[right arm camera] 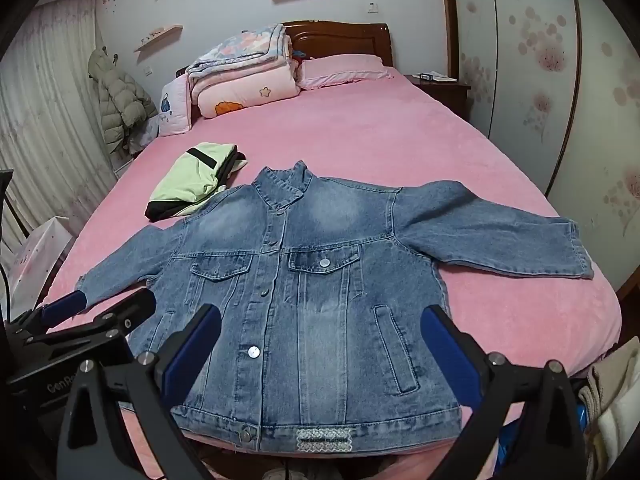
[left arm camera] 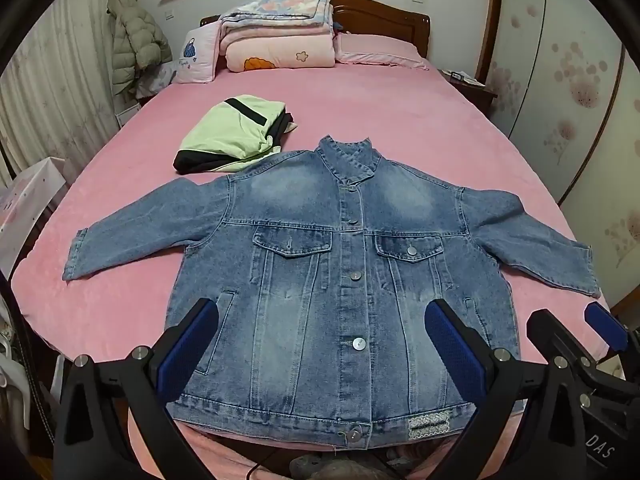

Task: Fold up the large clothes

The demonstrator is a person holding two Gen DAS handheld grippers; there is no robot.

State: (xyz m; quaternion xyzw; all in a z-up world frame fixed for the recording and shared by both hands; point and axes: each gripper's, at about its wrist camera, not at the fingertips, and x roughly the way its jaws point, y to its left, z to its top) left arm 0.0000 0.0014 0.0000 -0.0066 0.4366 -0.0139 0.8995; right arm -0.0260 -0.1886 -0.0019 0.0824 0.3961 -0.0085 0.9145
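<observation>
While the faded blue denim jacket lies buttoned and spread flat, sleeves out, on the pink bed beside a folded pale-green garment, both the left gripper and right gripper hover above its hem, jaws wide apart, holding nothing.

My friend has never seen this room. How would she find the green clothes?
Look at the big pink bed. A blue denim jacket lies spread flat near its foot. Just behind the jacket's shoulder sits a small folded pile, the only pale green thing there, with a black stripe on top.
</observation>
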